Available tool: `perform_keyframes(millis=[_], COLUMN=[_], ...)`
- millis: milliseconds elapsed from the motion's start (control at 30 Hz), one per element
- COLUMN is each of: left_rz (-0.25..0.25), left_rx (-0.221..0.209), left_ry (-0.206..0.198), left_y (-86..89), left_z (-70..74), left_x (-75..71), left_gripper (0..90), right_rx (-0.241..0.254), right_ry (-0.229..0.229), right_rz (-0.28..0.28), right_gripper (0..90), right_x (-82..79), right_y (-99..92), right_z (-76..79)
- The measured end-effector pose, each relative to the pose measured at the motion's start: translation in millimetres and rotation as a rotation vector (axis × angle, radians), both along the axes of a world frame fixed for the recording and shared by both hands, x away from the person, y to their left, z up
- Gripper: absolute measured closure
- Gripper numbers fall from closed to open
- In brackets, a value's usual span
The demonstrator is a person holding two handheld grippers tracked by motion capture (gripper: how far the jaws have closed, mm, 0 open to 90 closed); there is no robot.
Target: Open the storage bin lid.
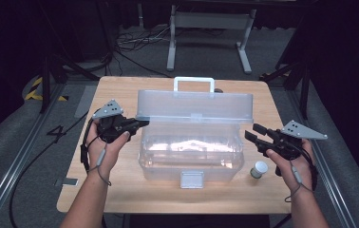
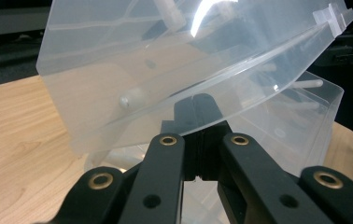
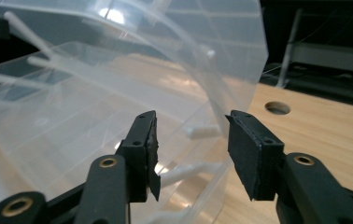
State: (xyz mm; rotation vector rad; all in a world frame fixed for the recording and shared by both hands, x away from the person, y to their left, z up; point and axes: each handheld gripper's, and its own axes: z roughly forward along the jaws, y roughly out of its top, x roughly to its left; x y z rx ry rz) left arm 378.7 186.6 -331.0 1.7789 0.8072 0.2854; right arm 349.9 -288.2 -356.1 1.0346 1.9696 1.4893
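The clear plastic box (image 1: pixel 190 152) stands mid-bench (image 1: pixel 120 95), its lid (image 1: pixel 195 105) raised at the far side. The left claw (image 1: pixel 142 123) is clamped on the lid's left edge, likely propping it open. The right claw (image 1: pixel 252 133) gapes with nothing between its jaws, just right of the box. A small jar (image 1: pixel 259 169) stands near right. The box's contents blur behind glare.

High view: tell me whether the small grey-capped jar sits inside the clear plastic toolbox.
No, the small jar stands on the wooden table, outside the toolbox, near its right front corner.
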Motion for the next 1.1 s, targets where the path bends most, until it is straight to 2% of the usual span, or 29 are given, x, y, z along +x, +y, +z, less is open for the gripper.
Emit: perform_keyframes(millis=[200,300,500,633,967,1033,1100], left_rz=[-0.007,-0.016,-0.014,-0.015,-0.009,-0.011,-0.011], left_rx=[0.012,0.022,0.027,0.023,0.019,0.016,0.015], left_ry=[-0.013,-0.01,-0.023,-0.023,-0.026,-0.024,-0.023], left_y=[0.6,1.0,0.2,0.3,-0.6,0.0,0.0], left_z=[1.4,2.8,4.3,4.5,4.3,4.1,4.0], left_x=[1.9,3.2,5.0,5.8,5.3,5.3,5.3], left_gripper=[89.5,89.5,89.4,89.4,89.2,89.1,89.1], right_rx=[0.051,0.061,0.024,0.033,-0.011,-0.005,-0.025], right_ry=[-0.06,-0.035,-0.018,-0.002,-0.019,-0.013,-0.025], right_rz=[-0.073,-0.071,-0.075,-0.075,-0.103,-0.1,-0.106], right_gripper=[50.3,48.5,46.1,45.1,44.2,44.2,44.3], right_x=[5.8,12.2,21.8,29.2,41.0,41.6,42.8], right_y=[6.4,9.1,17.3,21.2,27.9,30.6,32.6], right_z=[3.5,4.4,3.1,2.0,3.1,4.3,5.5])
